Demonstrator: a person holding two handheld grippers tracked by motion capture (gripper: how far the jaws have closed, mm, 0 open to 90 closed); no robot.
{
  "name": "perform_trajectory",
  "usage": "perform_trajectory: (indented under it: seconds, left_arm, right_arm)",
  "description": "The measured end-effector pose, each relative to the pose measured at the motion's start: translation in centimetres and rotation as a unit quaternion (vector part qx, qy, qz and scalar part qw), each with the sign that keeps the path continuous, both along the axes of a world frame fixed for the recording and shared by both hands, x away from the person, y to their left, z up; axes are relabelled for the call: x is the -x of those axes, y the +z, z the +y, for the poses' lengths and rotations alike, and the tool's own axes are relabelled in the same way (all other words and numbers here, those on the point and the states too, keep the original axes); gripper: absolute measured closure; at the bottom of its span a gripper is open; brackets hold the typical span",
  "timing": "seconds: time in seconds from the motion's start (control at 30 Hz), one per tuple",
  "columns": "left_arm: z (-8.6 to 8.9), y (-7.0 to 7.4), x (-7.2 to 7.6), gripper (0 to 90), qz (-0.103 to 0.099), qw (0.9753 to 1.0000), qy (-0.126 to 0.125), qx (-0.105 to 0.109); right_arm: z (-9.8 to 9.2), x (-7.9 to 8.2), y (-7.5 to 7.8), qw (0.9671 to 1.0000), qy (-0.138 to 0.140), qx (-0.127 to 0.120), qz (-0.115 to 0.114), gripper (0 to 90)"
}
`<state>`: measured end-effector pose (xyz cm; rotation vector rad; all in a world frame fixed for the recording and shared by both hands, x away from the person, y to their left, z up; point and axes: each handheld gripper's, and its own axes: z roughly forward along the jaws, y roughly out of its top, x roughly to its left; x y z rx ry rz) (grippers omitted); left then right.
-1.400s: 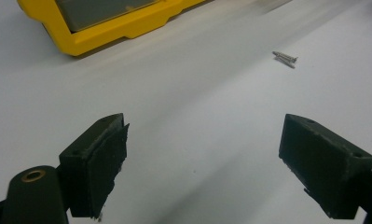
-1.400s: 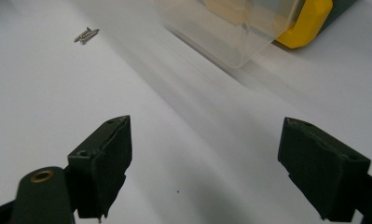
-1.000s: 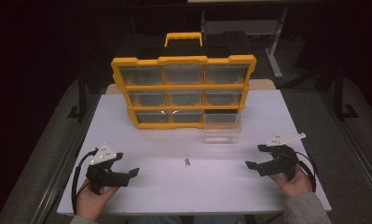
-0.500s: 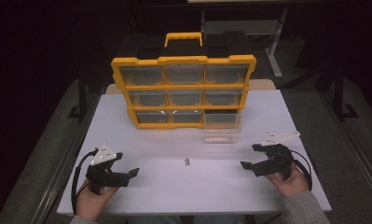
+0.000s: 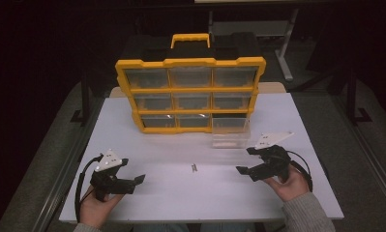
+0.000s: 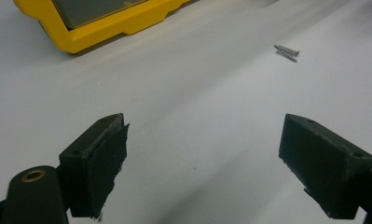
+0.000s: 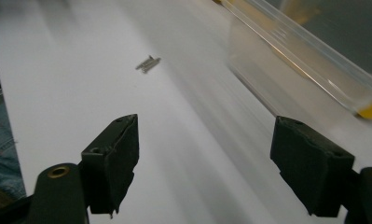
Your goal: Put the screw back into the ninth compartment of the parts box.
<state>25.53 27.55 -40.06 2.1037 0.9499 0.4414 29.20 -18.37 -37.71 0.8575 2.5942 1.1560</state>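
Two small screws lie side by side on the white table, midway between my grippers. My left gripper rests near the front left, open and holding nothing; in its own view the screws lie ahead to the right. My right gripper hovers at the front right, open and empty. In the right gripper view the screws lie ahead to the left. A clear drawer stands pulled out on the table just beyond the right gripper.
A yellow organiser with three rows of clear drawers stands upright at the back of the table, its lower right slot open. Its corner is ahead of the left gripper. The clear drawer is close on the right gripper's right.
My right gripper has moved left, toward the screws in the middle of the table. The left gripper has stayed where it was.
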Motion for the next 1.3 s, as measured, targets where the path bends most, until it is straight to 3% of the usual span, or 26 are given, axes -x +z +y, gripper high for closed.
perform_trajectory:
  seconds: [0.17,0.47,0.63,1.0,1.07,1.13,1.3]
  left_arm:
    - [0.0,0.0,0.0,14.7,0.007,1.0000,0.004,0.000]
    - [0.1,0.1,0.0,14.7,-0.004,1.0000,-0.002,-0.004]
    - [0.0,0.1,0.0,14.7,-0.005,1.0000,0.003,0.005]
    - [0.1,0.3,0.1,14.7,-0.006,1.0000,0.002,0.007]
    - [0.2,0.3,0.1,14.7,-0.008,0.9999,0.001,0.006]
    - [0.1,0.2,0.1,14.7,-0.009,0.9998,0.005,0.015]
    - [0.1,0.2,0.1,14.7,-0.006,1.0000,0.002,0.008]
  right_arm:
    - [2.1,-0.5,0.4,0.9996,0.025,0.012,0.009,27.2]
    - [5.2,-1.5,0.7,0.9974,0.063,0.026,0.024,37.6]
    - [6.7,-2.4,0.4,0.9956,0.078,0.036,0.038,43.6]
    - [10.7,-4.1,-1.1,0.9895,0.117,0.062,0.058,53.0]
    - [11.4,-4.4,-1.4,0.9885,0.125,0.067,0.053,54.6]
    - [12.1,-4.7,-1.7,0.9876,0.129,0.072,0.053,55.7]
    - [13.6,-5.4,-2.4,0.9859,0.129,0.080,0.070,58.5]
